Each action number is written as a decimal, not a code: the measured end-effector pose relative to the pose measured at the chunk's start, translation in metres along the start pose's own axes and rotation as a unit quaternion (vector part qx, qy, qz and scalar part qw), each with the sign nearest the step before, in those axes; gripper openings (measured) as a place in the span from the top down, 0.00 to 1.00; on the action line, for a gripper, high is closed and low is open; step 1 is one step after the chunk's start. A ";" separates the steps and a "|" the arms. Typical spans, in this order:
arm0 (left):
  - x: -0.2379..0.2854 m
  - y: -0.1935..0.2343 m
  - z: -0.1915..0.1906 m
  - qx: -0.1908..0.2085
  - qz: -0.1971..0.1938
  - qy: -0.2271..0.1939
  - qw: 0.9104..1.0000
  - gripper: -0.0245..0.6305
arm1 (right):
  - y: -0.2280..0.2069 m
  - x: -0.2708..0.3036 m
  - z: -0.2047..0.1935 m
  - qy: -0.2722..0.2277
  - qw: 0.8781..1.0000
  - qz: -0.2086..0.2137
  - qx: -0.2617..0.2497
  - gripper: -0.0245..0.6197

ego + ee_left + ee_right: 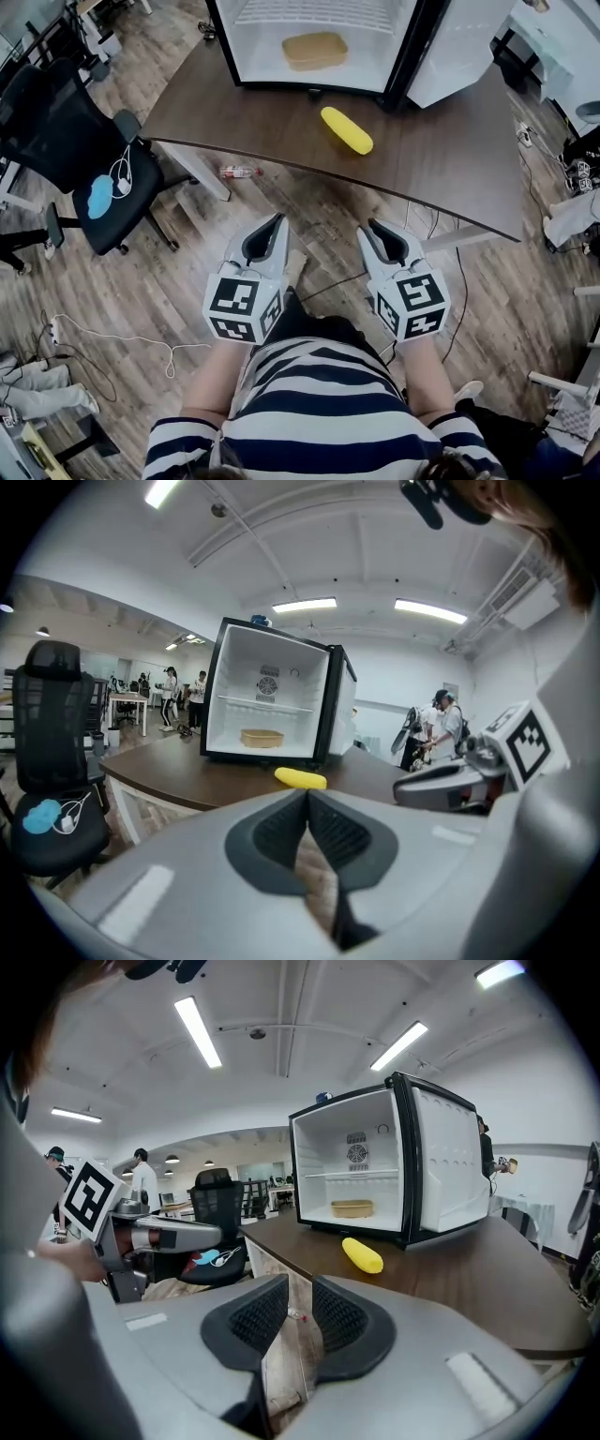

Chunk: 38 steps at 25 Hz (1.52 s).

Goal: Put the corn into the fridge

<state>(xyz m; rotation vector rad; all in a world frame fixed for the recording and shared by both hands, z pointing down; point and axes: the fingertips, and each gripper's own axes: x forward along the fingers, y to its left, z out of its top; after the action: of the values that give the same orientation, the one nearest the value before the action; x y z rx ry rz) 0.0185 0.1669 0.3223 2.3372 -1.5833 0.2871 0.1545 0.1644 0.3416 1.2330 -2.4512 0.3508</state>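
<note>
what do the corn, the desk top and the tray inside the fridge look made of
Corn: likely plastic or rubber, a toy; uniform bright yellow, smooth, no husk.
Desk top: probably wood-look laminate; dark brown, faint grain, soft sheen.
Tray: unclear, perhaps bamboo or plastic; flat tan, matte.

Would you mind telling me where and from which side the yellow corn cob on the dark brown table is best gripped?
Take the yellow corn cob round its middle, jaws across its narrow width, probably coming down from above on the near side. It lies flat and slanted on the dark brown table, free all round, its ends rounded; the open black fridge stands just behind it.
</note>
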 end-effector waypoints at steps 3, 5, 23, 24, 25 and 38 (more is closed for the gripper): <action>0.021 0.018 0.004 0.006 0.001 0.005 1.000 0.96 | -0.012 0.026 0.009 0.003 1.000 -0.002 0.001 0.82; 0.035 0.032 0.006 0.003 0.002 0.010 1.000 0.96 | -0.020 0.045 0.015 0.007 1.000 -0.003 0.000 0.81; 0.180 0.116 0.018 0.004 -0.035 0.062 0.997 0.96 | -0.100 0.203 0.047 0.064 0.997 -0.027 -0.033 0.70; 0.189 0.119 0.018 0.004 -0.037 0.065 0.997 0.96 | -0.105 0.210 0.047 0.068 0.997 -0.029 -0.037 0.69; 0.197 0.122 0.017 0.004 -0.039 0.068 0.997 0.96 | -0.110 0.218 0.047 0.073 0.996 -0.030 -0.041 0.68; 0.280 0.151 0.006 -0.011 -0.075 0.099 0.992 0.96 | -0.153 0.291 0.031 0.143 0.985 -0.035 -0.095 0.61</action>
<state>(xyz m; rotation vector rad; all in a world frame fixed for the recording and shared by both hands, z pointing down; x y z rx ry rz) -0.0176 -0.1301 0.4295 2.3140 -1.3057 0.4492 0.1125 -0.1450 0.4478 1.1006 -2.1378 0.2495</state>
